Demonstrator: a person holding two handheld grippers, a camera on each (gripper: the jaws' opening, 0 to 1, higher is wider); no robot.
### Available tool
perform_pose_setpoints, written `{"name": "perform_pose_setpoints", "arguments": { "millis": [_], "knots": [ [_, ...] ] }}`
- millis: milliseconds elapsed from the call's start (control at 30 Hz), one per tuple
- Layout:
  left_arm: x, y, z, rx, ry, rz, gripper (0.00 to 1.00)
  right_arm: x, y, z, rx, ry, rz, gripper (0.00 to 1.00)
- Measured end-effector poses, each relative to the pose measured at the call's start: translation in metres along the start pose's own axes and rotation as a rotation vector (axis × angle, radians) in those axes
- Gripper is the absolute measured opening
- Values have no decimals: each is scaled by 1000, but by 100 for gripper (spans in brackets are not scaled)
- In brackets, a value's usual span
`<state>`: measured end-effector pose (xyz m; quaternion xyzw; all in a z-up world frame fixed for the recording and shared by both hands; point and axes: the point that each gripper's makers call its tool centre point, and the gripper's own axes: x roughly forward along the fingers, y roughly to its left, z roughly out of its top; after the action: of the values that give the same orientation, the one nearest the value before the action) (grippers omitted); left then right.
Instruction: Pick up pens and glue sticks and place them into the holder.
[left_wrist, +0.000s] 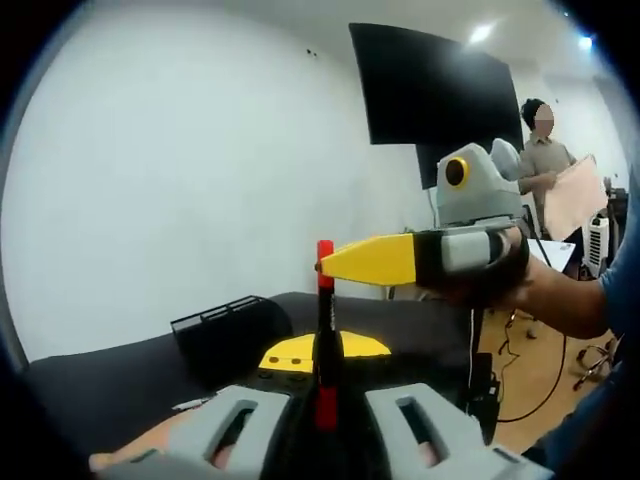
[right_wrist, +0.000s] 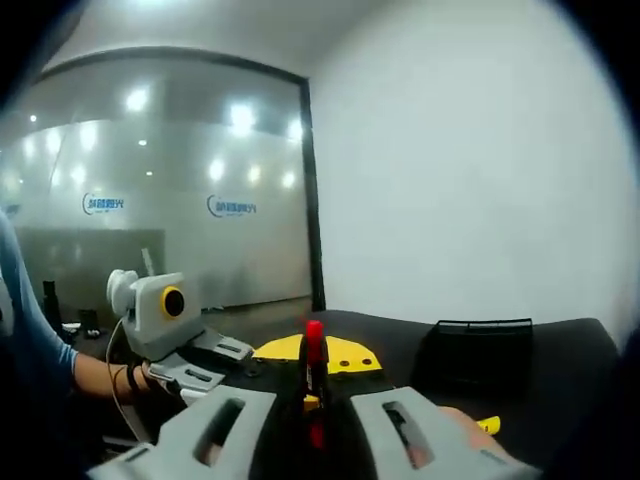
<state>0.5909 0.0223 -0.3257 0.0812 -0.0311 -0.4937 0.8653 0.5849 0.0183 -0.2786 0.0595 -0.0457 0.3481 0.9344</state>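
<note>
Left gripper view: the left gripper (left_wrist: 325, 415) has its jaws clamped on a red-and-black pen (left_wrist: 325, 330), which stands upright between them, long axis running straight up out of the jaws, red cap on top. The right gripper (left_wrist: 372, 260) comes in from the right, yellow tip just beside the pen's cap, touching or nearly so; its own jaw state cannot be told here. In the right gripper view a red-capped pen (right_wrist: 314, 375) stands between the right gripper (right_wrist: 314, 425) jaws as well; whether those jaws actually pinch it is unclear. The black mesh holder (left_wrist: 225, 335) sits lower left of the pen, on the far side of the dark table (left_wrist: 90, 390), so the left gripper looks the nearer one for the drop, pen already roughly vertical for it. A yellow pad (left_wrist: 300, 352) lies on the table behind the pen. Beyond: white wall (left_wrist: 180, 150), dark screen (left_wrist: 440, 85), a person standing (left_wrist: 550, 160).
</note>
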Motion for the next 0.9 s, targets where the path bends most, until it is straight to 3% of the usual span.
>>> {"name": "perform_pose_setpoints", "arguments": {
  "millis": [200, 433, 533, 700, 900],
  "knots": [
    [2, -1, -5, 6, -21, -25, 13, 1, -5, 1, -28, 15, -31, 3],
    [-4, 2, -16, 1, -53, -95, 36, -10, -26, 0, -78, 34, -120, 3],
    [-9, 14, -28, -30, -65, -106, 41, -18, -32, -1, -81, 37, -140, 3],
    [-18, 43, -43, -105, -120, -64, 48, -28, -42, -5, -87, 52, -172, 3],
    [-21, 69, -65, -145, -118, -31, 67, -36, -50, -11, -89, 70, -206, 3]
  ]
}}
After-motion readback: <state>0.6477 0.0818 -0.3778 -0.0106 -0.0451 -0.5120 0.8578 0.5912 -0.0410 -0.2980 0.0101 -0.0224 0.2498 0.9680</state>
